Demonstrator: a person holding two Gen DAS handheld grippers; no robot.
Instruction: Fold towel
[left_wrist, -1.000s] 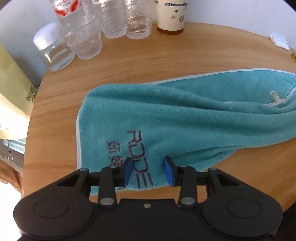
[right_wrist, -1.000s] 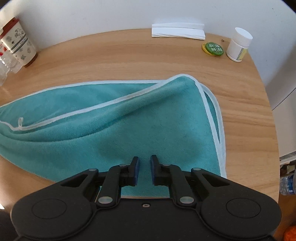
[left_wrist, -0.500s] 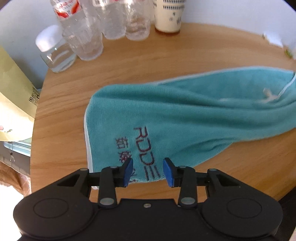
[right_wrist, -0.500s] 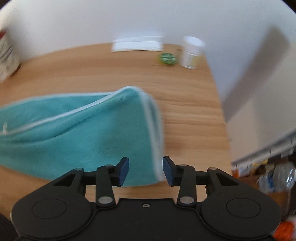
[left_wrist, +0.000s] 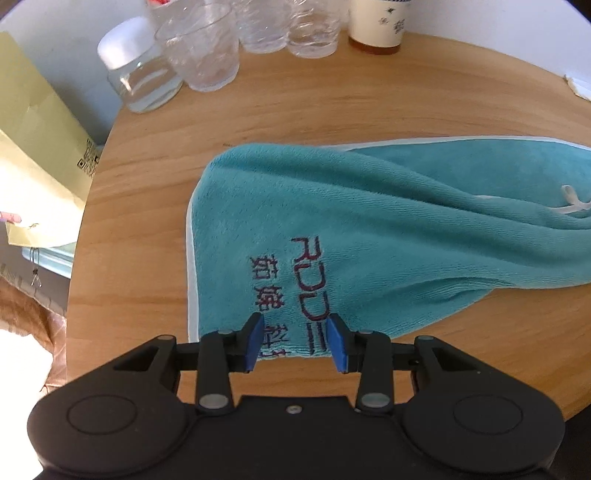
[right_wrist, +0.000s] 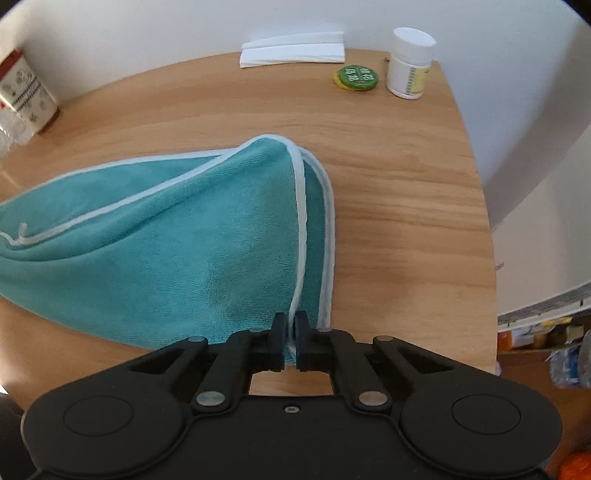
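Observation:
A teal towel with white piping and dark red lettering lies folded lengthwise on the round wooden table. My left gripper is open, its blue pads straddling the towel's near edge by the lettering without pinching it. In the right wrist view the same towel shows its right end, with two white-piped edges stacked. My right gripper is shut on the near corner of the upper piped edge.
Clear plastic cups, a glass jar and a paper cup stand at the table's far left. A yellow paper bag hangs beyond the left rim. White folded paper, a green lid and a white pill bottle sit far right.
My right gripper opened, swung right along the towel, came back and closed on the piped corner. The left gripper stayed open and shifted slightly toward the towel's near left corner.

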